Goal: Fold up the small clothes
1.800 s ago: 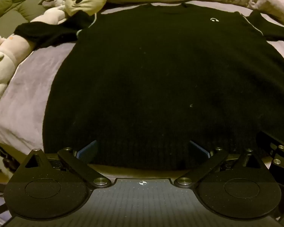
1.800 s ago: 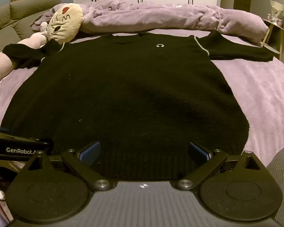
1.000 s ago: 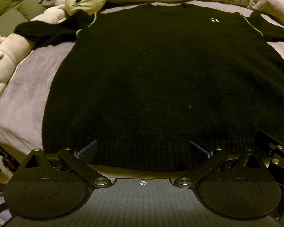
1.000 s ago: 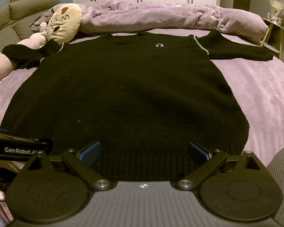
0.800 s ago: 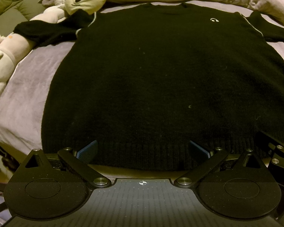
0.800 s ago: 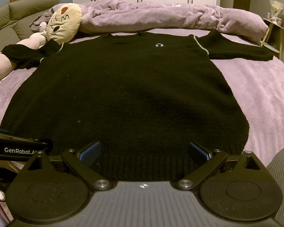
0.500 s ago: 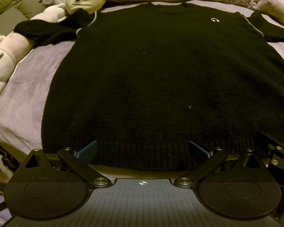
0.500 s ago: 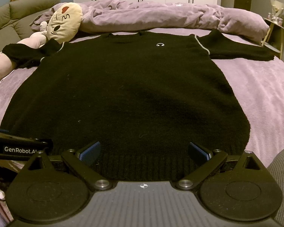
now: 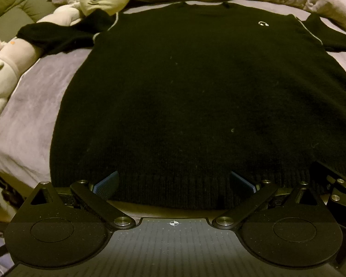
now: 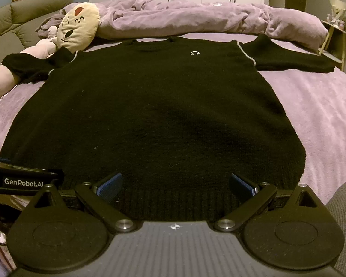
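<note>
- The sweater [image 10: 154,106] lies flat on the bed [image 10: 323,115], no fold made yet.
- Left gripper [image 9: 173,183] and right gripper [image 10: 175,183] are wide open, holding nothing, at the hem.

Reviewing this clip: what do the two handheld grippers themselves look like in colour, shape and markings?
Both the left gripper and right gripper are matte black, with two round discs, angled linkage bars on silver pivot bolts, blue ribbed finger pads, and a white crosshair mark on a ridged grey plate. White "GenRobot.AI" lettering shows on the left one's side.
</note>
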